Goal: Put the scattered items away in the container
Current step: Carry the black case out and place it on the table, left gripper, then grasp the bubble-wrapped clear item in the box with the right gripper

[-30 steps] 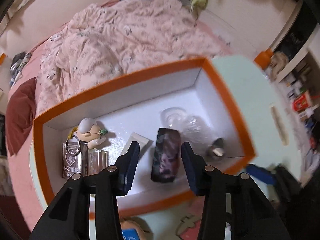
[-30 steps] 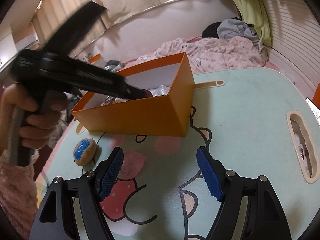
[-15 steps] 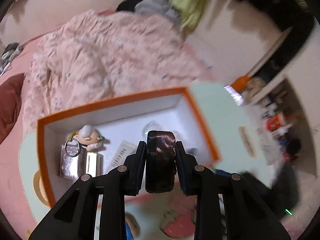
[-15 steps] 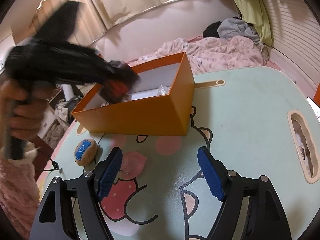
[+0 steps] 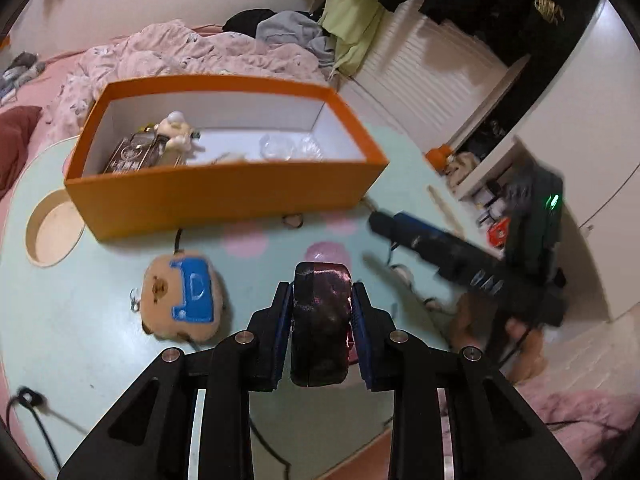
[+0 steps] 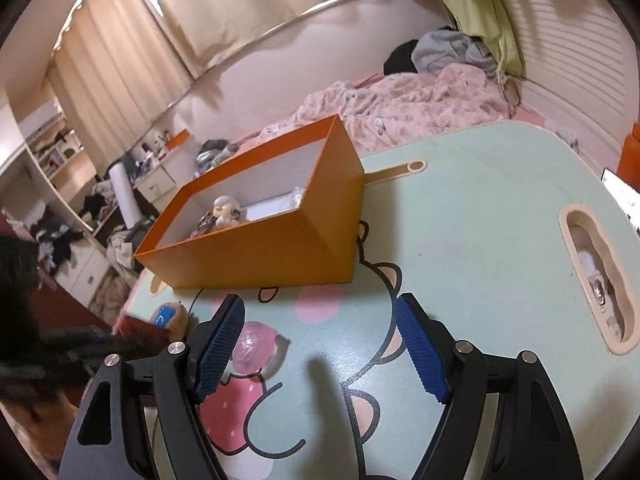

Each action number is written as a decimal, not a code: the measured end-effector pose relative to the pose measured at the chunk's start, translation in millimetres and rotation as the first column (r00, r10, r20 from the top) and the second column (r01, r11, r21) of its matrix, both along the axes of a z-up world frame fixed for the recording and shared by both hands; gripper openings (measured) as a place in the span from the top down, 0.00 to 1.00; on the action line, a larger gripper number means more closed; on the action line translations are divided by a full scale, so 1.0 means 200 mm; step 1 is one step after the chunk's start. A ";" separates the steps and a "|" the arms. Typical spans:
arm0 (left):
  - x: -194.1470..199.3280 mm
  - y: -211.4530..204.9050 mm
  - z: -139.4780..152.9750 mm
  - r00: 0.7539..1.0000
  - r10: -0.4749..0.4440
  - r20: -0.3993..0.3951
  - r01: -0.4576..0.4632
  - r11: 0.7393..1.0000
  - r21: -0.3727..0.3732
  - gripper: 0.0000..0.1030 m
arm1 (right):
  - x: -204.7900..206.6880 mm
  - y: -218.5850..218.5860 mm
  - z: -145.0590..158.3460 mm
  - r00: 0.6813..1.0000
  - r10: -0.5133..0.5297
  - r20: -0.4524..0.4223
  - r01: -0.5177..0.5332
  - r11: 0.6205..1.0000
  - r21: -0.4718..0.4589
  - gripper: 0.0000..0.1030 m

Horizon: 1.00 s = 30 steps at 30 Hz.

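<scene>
Left gripper (image 5: 322,312) clamps dark glossy oblong case (image 5: 320,328) above mint table (image 5: 100,340), short of orange cardboard box (image 5: 224,196). Carry level over near wall, release low inside. Right gripper (image 6: 320,348) gapes empty beside pink translucent ball (image 6: 256,346).

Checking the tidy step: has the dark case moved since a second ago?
Yes. The dark case has come out of the orange box and is now over the table, clamped in the left tool.

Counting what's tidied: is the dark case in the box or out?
Out. The left gripper is shut on the dark case over the table, short of the box.
</scene>
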<state>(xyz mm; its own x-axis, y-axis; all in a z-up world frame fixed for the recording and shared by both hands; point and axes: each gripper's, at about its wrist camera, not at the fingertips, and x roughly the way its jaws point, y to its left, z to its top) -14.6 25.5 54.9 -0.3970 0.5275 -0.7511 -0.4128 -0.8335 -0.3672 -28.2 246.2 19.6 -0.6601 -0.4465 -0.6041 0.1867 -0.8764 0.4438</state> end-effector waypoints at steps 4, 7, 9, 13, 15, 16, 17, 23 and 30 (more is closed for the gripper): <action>0.01 -0.03 -0.04 0.999 0.028 -0.023 -0.027 0.999 0.041 0.64 | 0.00 -0.01 0.00 1.000 0.000 -0.003 0.000 1.000 0.006 0.25; 0.04 -0.09 -0.02 0.989 0.095 -0.116 -0.084 0.991 0.100 0.46 | 0.01 -0.02 0.00 1.000 0.006 -0.006 -0.005 1.000 0.019 0.25; 0.07 -0.13 0.00 0.965 0.158 -0.209 -0.137 0.984 0.111 0.45 | 0.01 -0.03 0.01 1.000 0.019 -0.007 -0.019 0.999 0.027 0.25; 0.11 -0.18 -0.02 0.913 0.232 -0.335 -0.211 0.972 0.098 0.44 | 0.01 -0.04 0.03 0.999 0.038 -0.021 -0.038 0.999 0.025 0.25; 0.10 -0.19 -0.06 0.914 0.223 -0.338 -0.198 0.974 0.107 0.44 | 0.00 -0.04 0.06 0.998 0.057 -0.008 -0.057 0.998 0.006 0.26; 0.11 -0.19 -0.08 0.914 0.218 -0.341 -0.189 0.975 0.117 0.44 | -0.02 -0.05 0.10 0.997 0.072 -0.001 -0.072 0.997 0.005 0.30; 0.12 -0.19 -0.10 0.914 0.209 -0.347 -0.178 0.977 0.120 0.44 | -0.03 -0.06 0.15 0.997 0.083 0.000 -0.083 0.996 0.017 0.32; 0.17 -0.19 -0.10 0.899 0.187 -0.397 -0.152 0.981 0.119 0.44 | -0.24 -0.28 0.48 0.988 0.150 0.020 -0.149 0.942 0.302 0.39; 0.15 -0.24 -0.13 0.916 0.211 -0.341 -0.152 0.969 0.193 0.44 | -0.69 -0.57 0.25 0.880 0.150 0.450 -0.394 0.760 0.517 0.76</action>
<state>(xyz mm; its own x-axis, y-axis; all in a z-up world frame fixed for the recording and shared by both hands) 15.4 -23.5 29.8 -0.7224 0.5212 -0.4545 -0.3877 -0.8495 -0.3579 -166.6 131.3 70.5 -0.2459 -0.0564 -0.9677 0.3925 -0.9186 -0.0462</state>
